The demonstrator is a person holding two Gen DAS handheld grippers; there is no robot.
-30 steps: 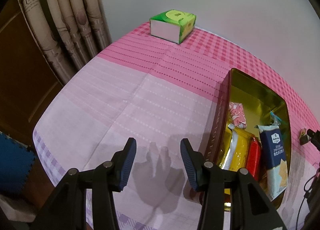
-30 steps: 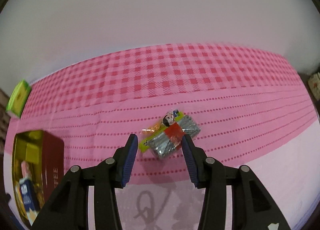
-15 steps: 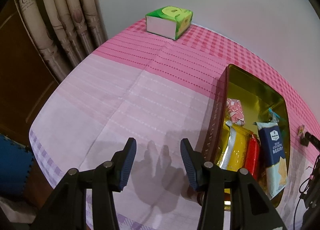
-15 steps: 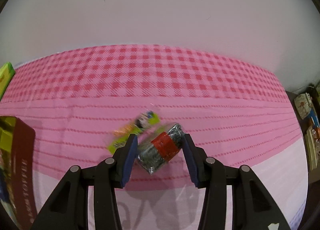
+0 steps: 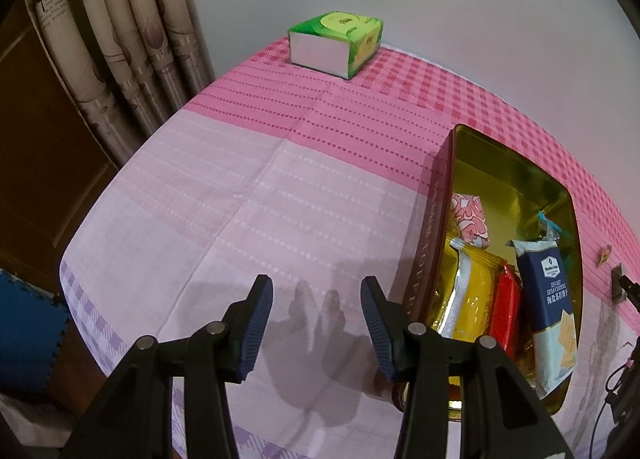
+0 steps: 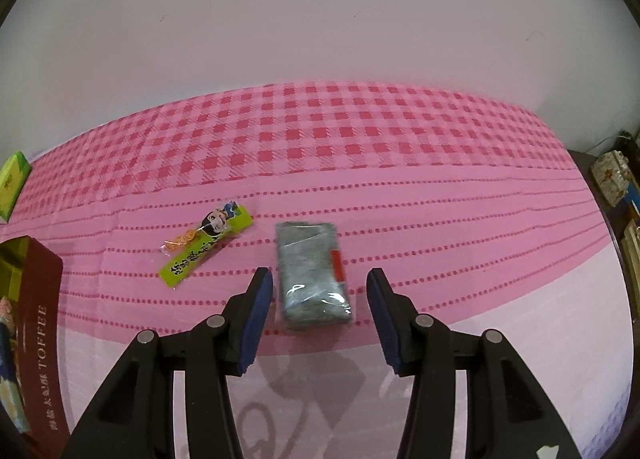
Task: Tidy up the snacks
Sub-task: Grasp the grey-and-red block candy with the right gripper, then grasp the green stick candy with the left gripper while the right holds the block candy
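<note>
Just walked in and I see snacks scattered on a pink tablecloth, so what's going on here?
A person with a claw in each hand is sorting snacks into a toffee tin, which already holds several packets. The right claw sits over a grey foil packet on the tablecloth; its jaws are opening and not pressing the packet. A green snack stick lies beside it. The left claw hangs open and empty next to the tin.

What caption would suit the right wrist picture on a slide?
Right gripper, jaws opening, straddles a grey snack packet on the pink tablecloth, green snack stick nearby.
</note>
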